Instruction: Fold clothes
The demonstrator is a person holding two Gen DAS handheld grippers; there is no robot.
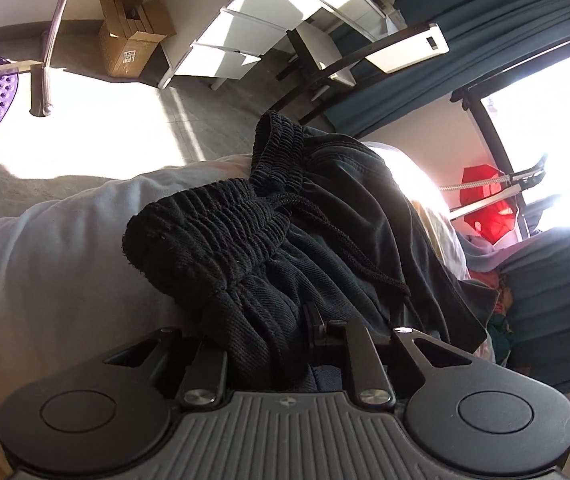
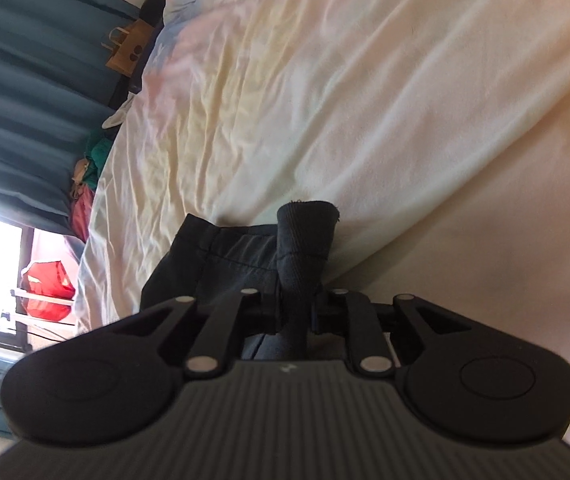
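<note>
- Left gripper [image 1: 285, 344] — clamped on the black drawstring shorts [image 1: 285, 240], bunched on the bed sheet [image 1: 65, 240].
- Right gripper [image 2: 295, 312] — clamped on the shorts' hem.
- Open cardboard box [image 1: 129, 40] beyond the bed; contents unclear.

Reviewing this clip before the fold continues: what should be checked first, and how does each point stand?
1. Left tool shut on the black shorts: ok.
2. Right tool shut on the shorts' waistband: ok.
3. Drawstring tucked away: not ok, it trails loose.
4. Shorts flat: not ok, bunched.
5. Bed sheet free for laying down: ok.
6. Leg ends aligned: cannot tell.
</note>
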